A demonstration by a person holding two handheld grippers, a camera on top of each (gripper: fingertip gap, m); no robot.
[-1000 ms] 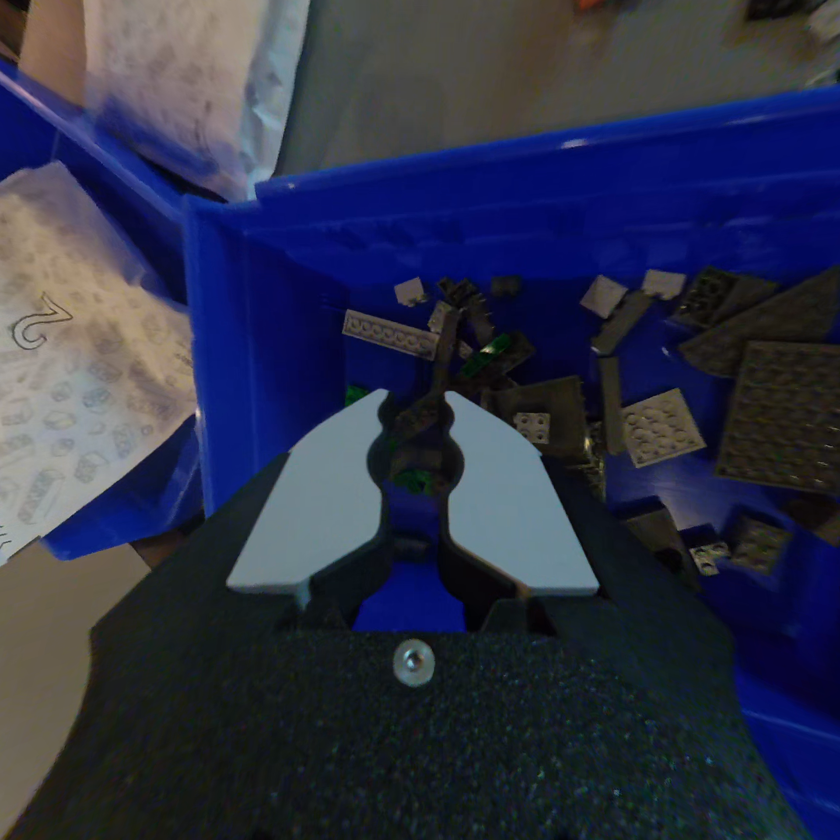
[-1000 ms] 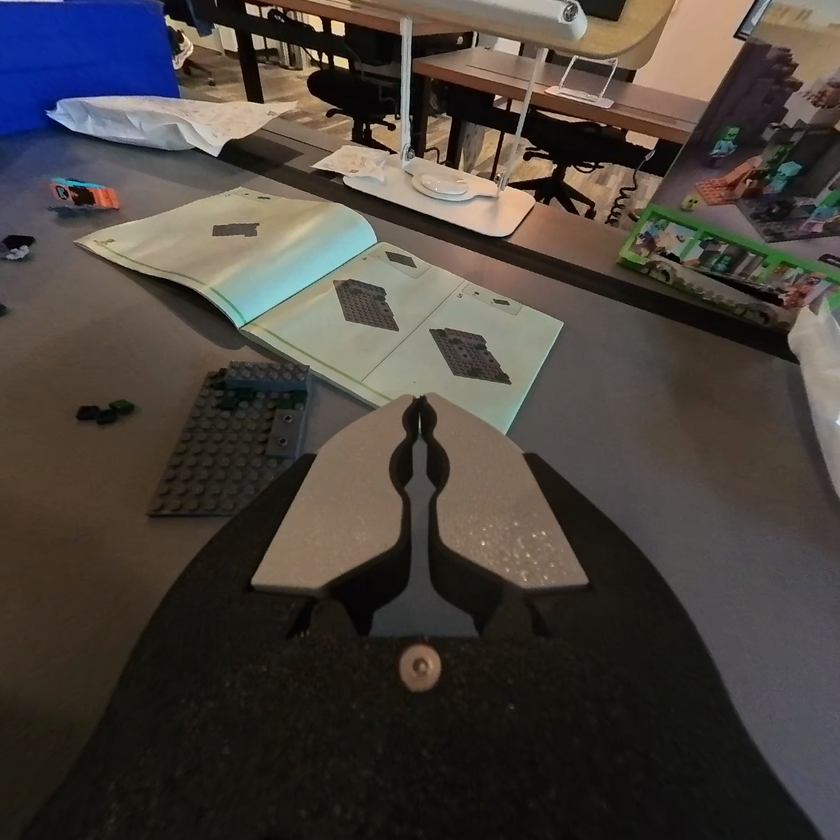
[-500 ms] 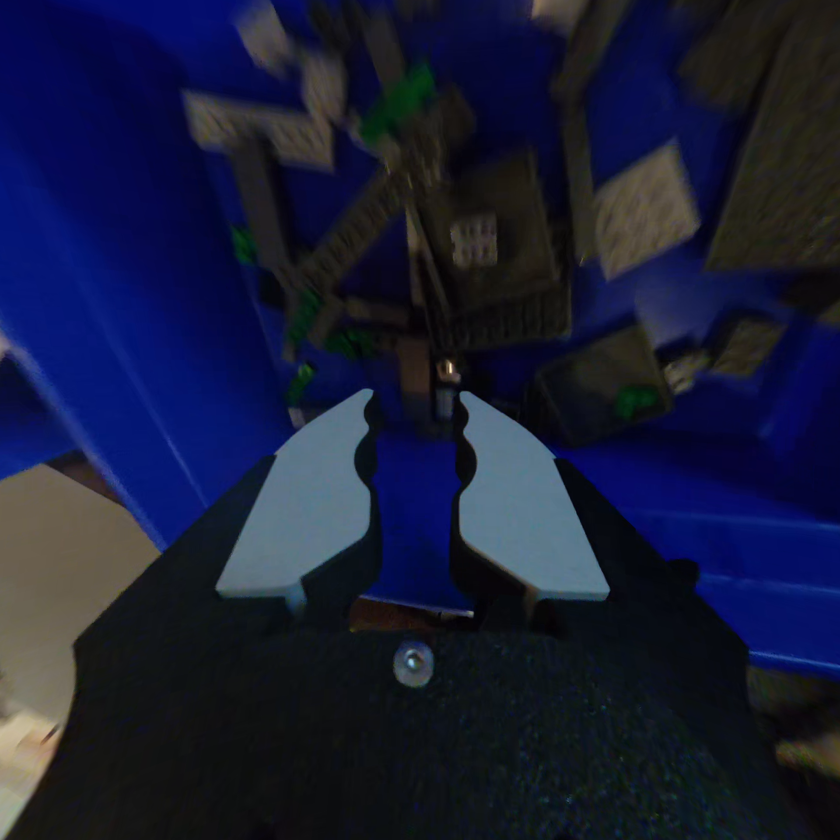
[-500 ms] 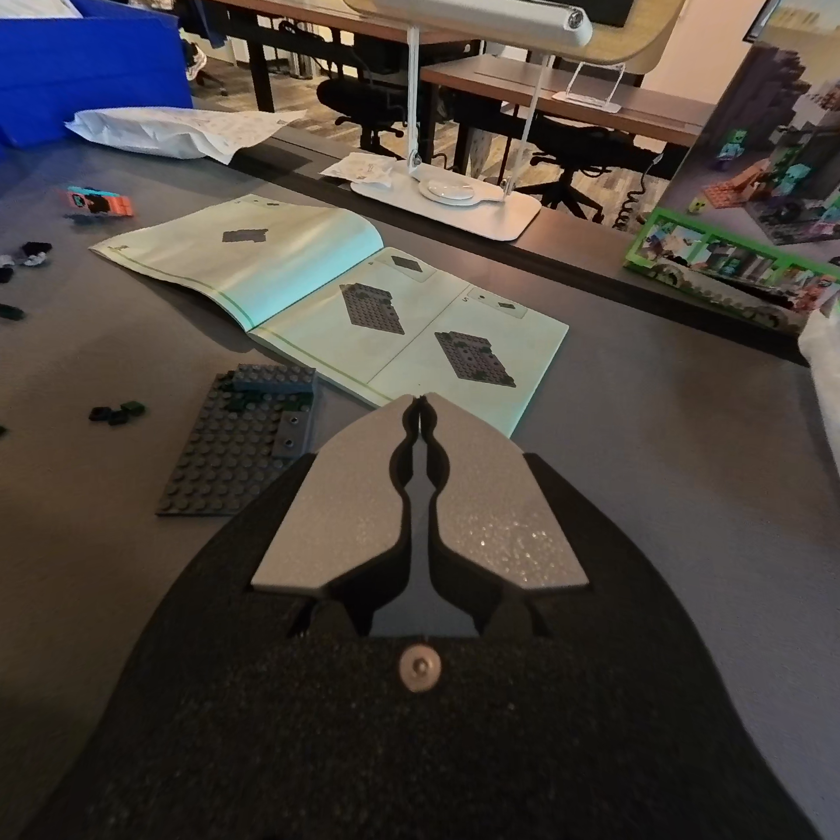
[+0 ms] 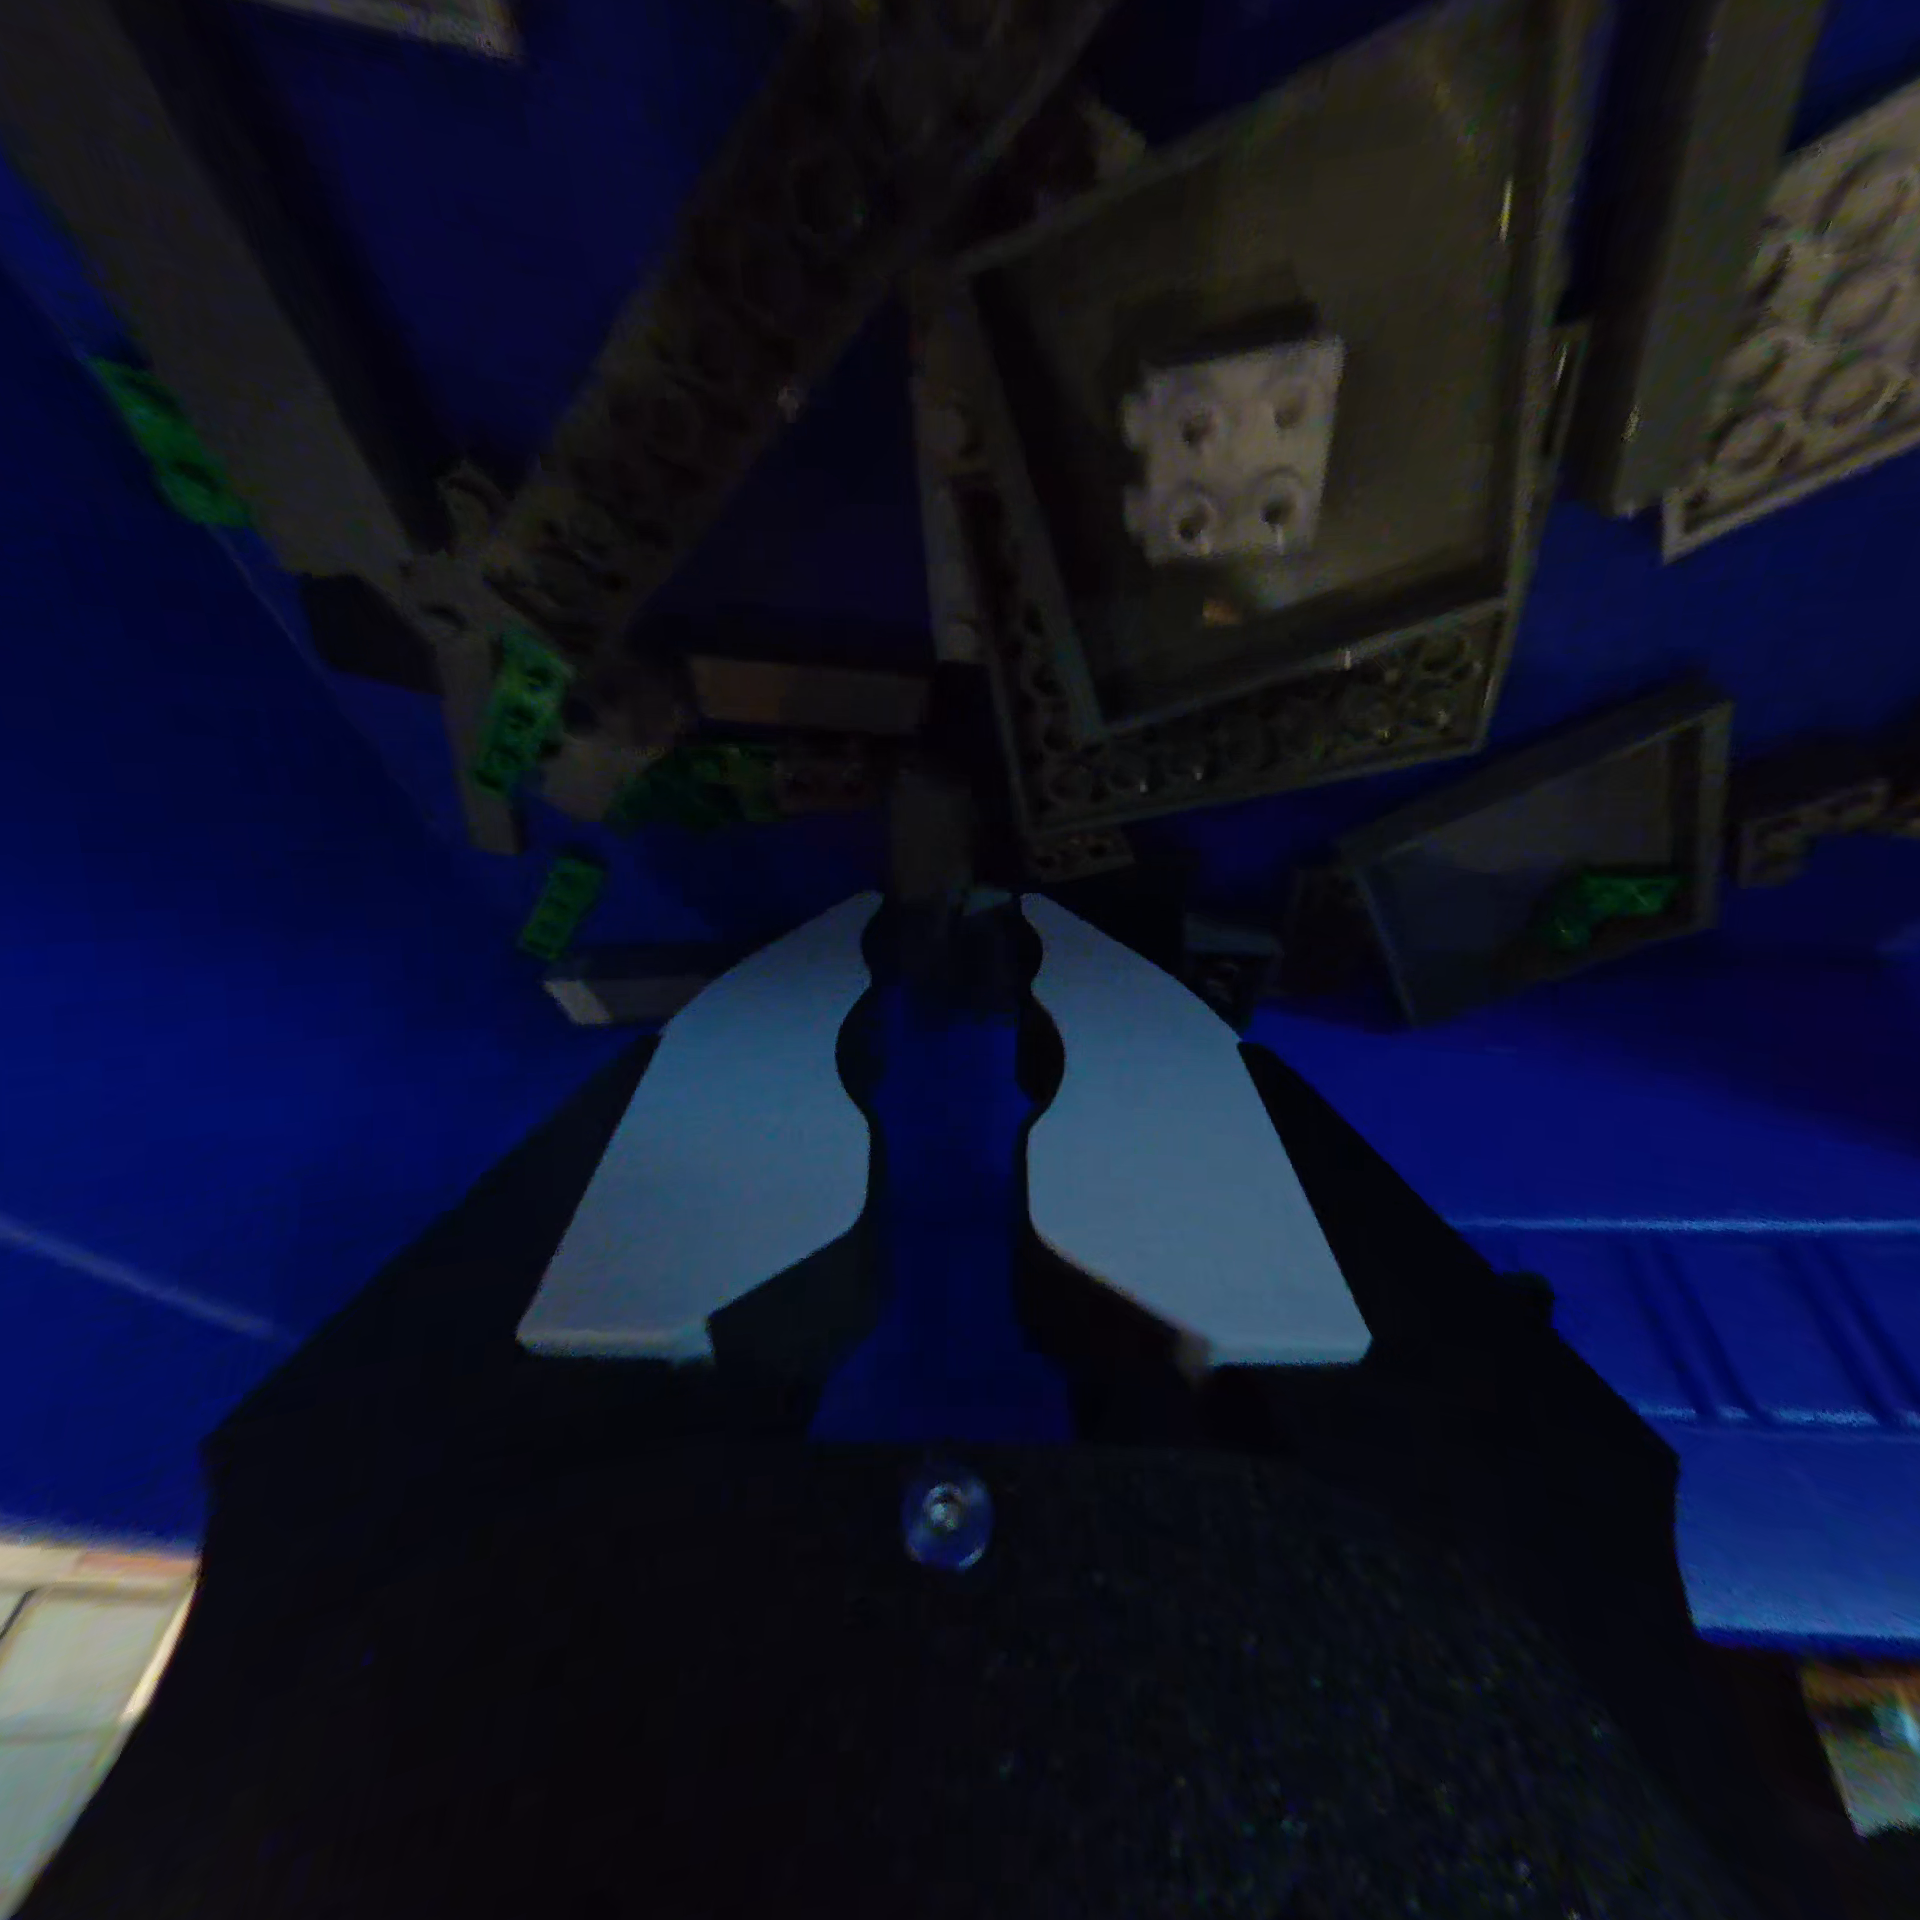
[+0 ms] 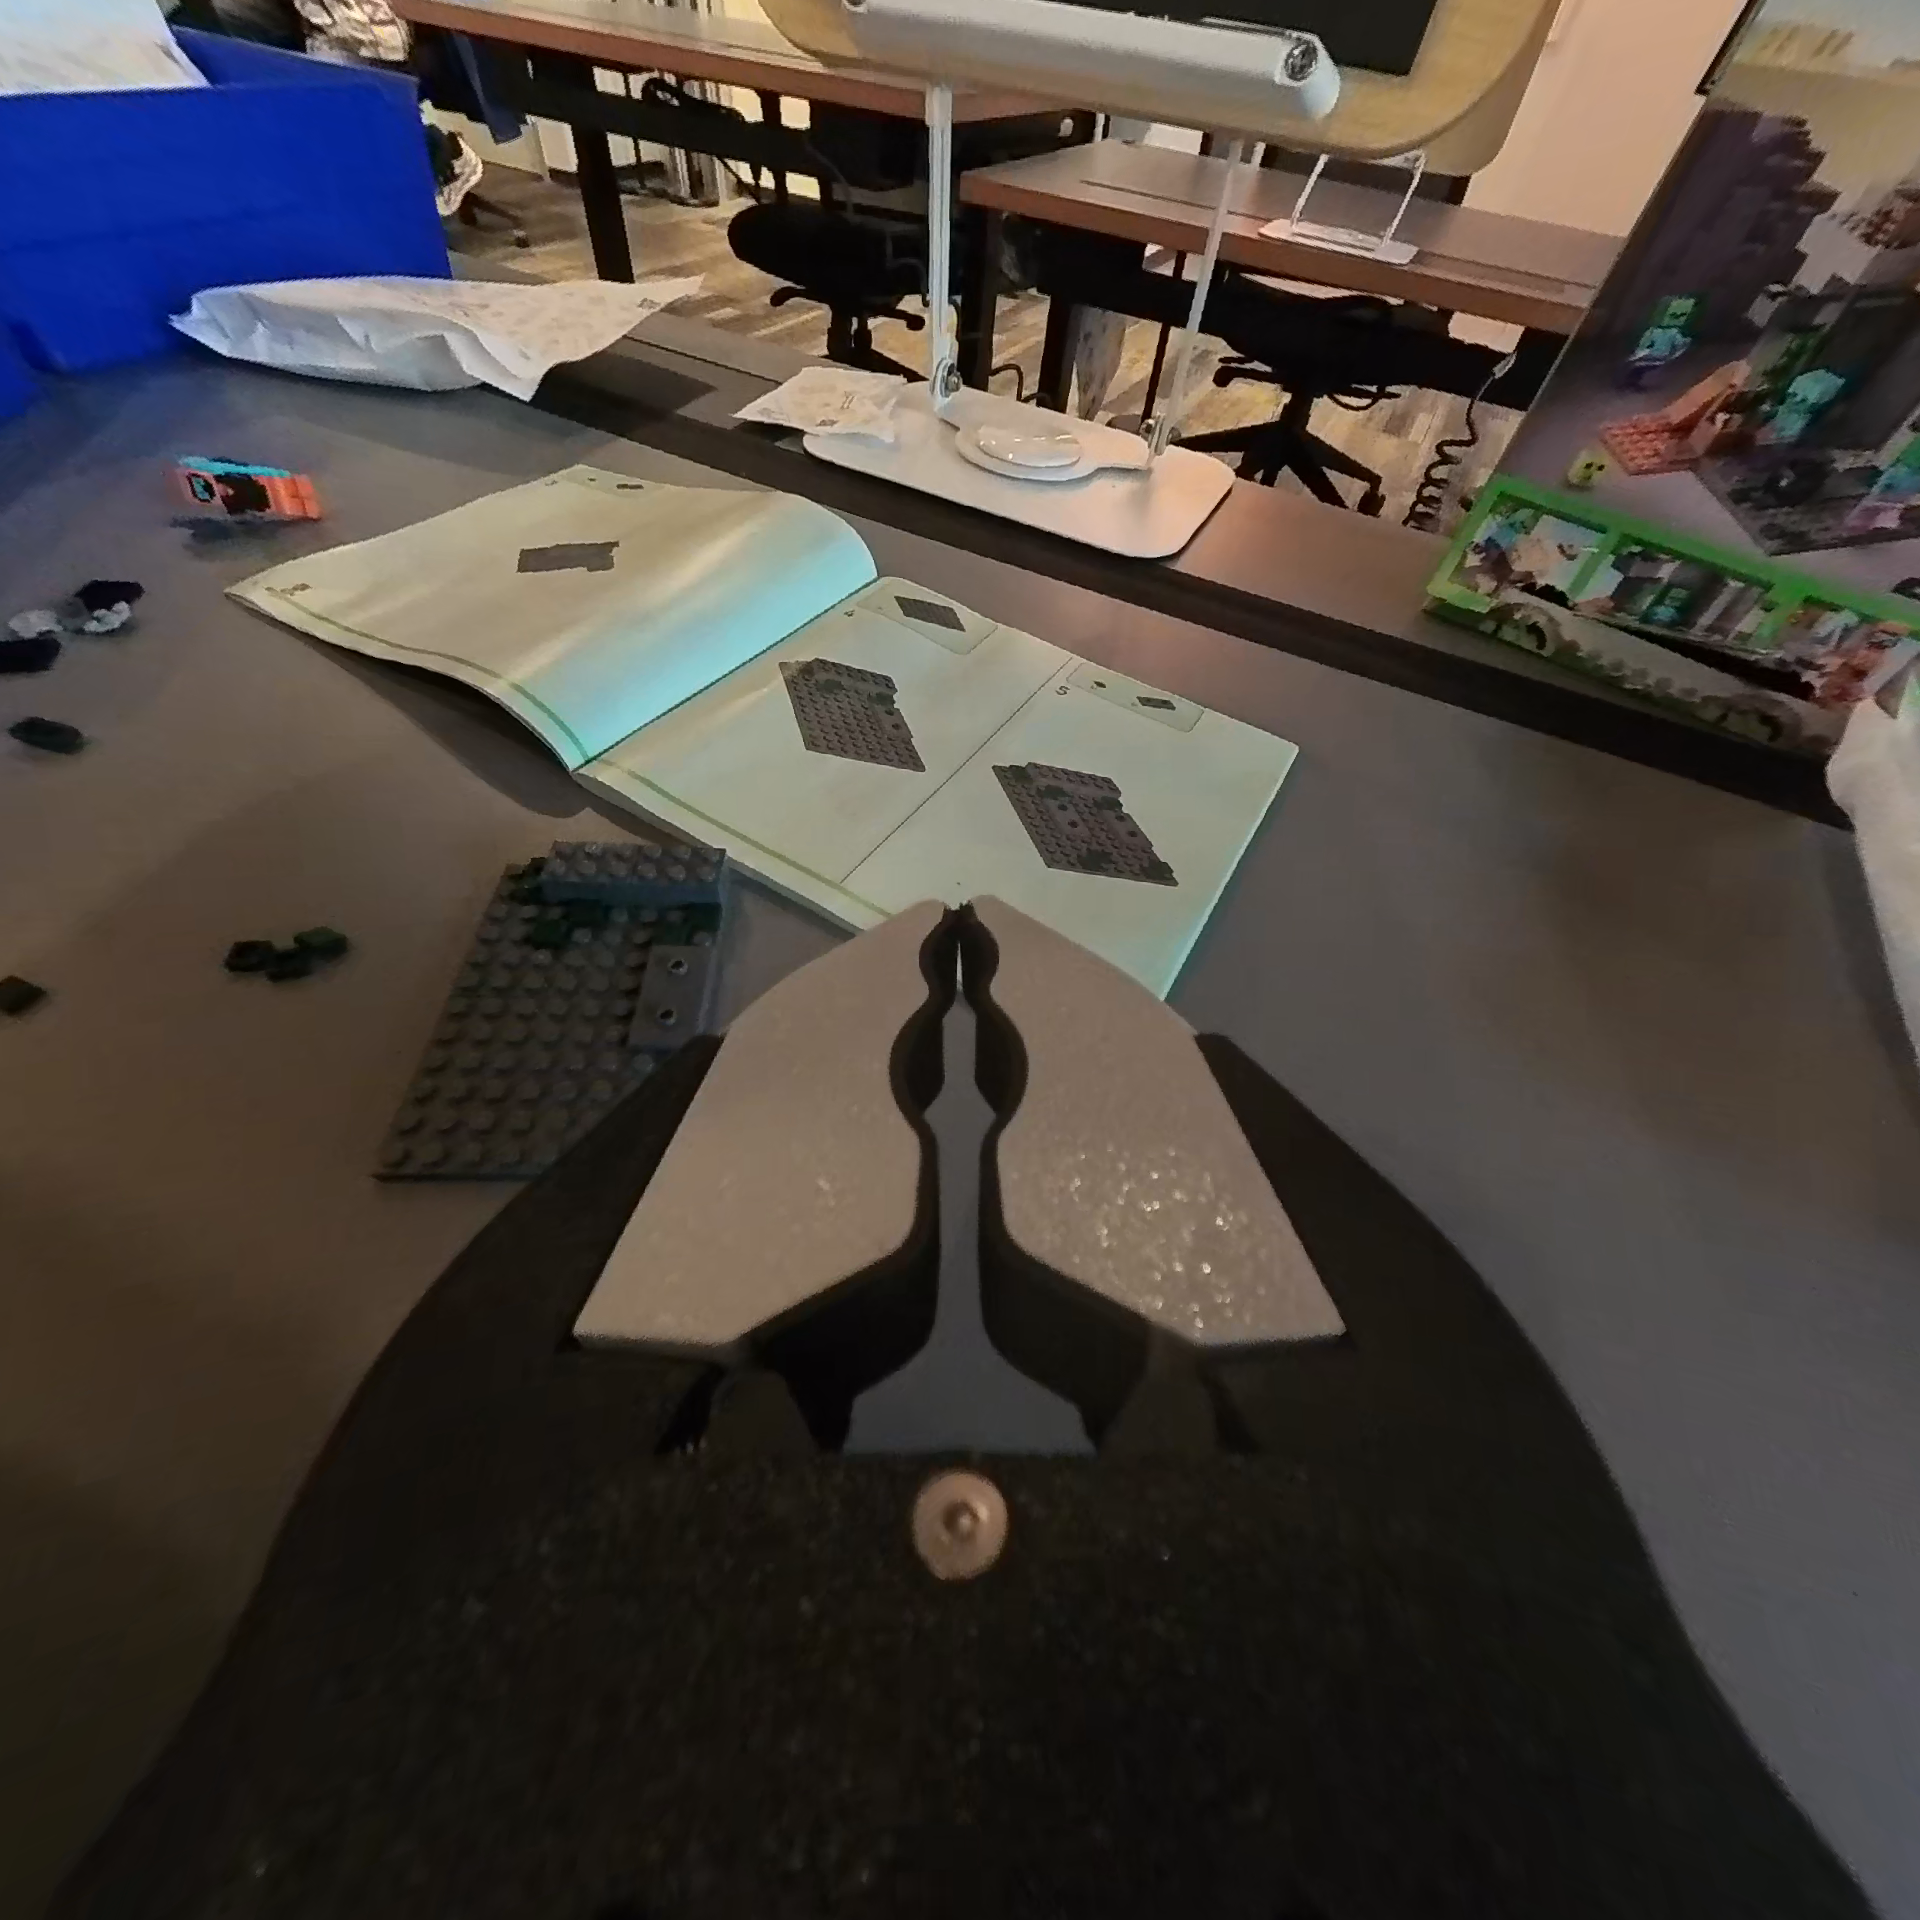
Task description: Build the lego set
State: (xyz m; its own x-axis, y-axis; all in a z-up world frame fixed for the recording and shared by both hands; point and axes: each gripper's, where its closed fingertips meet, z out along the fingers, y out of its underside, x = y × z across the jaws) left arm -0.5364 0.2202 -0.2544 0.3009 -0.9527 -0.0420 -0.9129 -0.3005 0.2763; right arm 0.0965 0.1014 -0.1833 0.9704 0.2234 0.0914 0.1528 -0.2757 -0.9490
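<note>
Grey office tabletop (image 6: pixel 1455 1091). Beside the open pale-green instruction booklet (image 6: pixel 727 686), my dark grey studded baseplate (image 6: pixel 540 1029) carries only a few bricks; most remains unbuilt. My right gripper (image 6: pixel 958 914) idles pinched together, empty. My left gripper (image 5: pixel 940 914), narrowly parted inside the blue plastic bin (image 5: pixel 1558 1299), has a small dark brick (image 5: pixel 925 831) at its tips.

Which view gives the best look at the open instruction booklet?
The right wrist view: the instruction booklet lies open and fully visible on the grey table, just beyond the shut right gripper. The left wrist view shows none of it, only the blue bin's inside.
</note>
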